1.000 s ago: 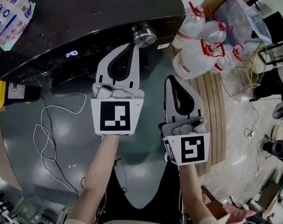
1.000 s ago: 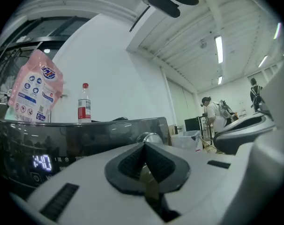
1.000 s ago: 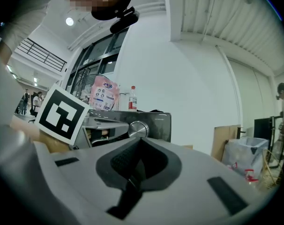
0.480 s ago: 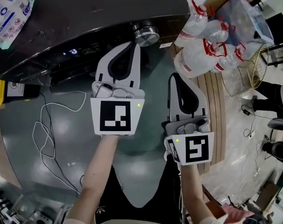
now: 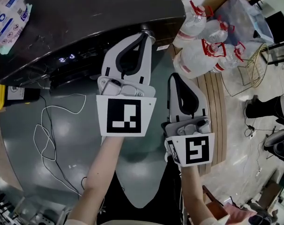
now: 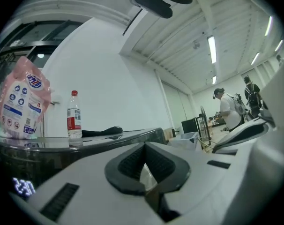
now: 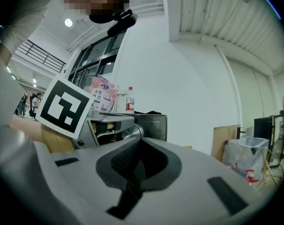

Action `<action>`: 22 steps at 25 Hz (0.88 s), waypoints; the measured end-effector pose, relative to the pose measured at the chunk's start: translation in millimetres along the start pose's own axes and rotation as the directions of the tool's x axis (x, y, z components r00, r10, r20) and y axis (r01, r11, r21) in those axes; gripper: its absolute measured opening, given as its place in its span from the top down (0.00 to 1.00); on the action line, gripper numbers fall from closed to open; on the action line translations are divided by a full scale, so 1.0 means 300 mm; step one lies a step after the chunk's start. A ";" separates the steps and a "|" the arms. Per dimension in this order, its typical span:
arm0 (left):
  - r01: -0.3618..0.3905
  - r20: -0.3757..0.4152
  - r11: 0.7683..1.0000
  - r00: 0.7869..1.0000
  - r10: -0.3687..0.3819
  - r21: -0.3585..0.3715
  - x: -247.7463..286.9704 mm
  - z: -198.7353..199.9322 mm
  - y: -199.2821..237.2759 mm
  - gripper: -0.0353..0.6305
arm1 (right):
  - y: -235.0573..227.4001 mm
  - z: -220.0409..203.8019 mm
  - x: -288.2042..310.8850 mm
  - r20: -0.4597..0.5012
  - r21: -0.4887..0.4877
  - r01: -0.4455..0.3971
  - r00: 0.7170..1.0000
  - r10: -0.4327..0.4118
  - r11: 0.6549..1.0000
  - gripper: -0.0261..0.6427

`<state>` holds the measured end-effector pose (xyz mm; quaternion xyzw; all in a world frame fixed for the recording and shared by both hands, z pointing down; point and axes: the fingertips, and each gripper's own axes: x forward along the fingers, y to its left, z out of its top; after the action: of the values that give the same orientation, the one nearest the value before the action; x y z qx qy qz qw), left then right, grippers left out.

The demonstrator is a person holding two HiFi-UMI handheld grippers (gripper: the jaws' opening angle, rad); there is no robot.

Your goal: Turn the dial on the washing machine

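The left gripper's (image 5: 144, 35) jaws are held together at the dial (image 7: 132, 131); the right gripper's (image 5: 175, 77) are closed, nothing gripped.

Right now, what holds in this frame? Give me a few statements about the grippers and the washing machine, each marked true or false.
1. The left gripper has its tip over the dial. True.
2. The right gripper touches the dial too. False: it hangs short of the washing machine, beside the left gripper.
3. A red-labelled bottle stands on the machine's top. True.
4. The display is dark. False: it shows lit digits.
5. The water jugs stand at the person's left. False: they stand at the machine's right.
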<state>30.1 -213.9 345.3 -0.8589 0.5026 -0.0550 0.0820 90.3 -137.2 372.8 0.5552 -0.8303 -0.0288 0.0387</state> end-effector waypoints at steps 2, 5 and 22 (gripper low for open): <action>-0.007 0.005 1.000 1.000 0.007 -0.022 -0.003 -0.001 0.007 0.95 | -0.006 0.002 -0.001 0.000 -0.005 0.000 1.000 0.000 1.000 0.96; -0.007 -0.011 1.000 1.000 0.006 -0.029 -0.006 -0.012 0.008 0.95 | -0.016 -0.004 -0.007 -0.002 -0.005 0.004 1.000 -0.004 1.000 0.96; -0.028 -0.054 0.999 0.998 0.029 0.025 0.012 -0.002 -0.007 0.95 | -0.034 -0.037 -0.031 -0.030 -0.009 0.029 0.999 -0.029 1.000 0.96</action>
<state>33.7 -216.2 346.2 -0.8488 0.5160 -0.0830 0.0794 104.4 -132.7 382.8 0.5672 -0.8215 -0.0246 0.0529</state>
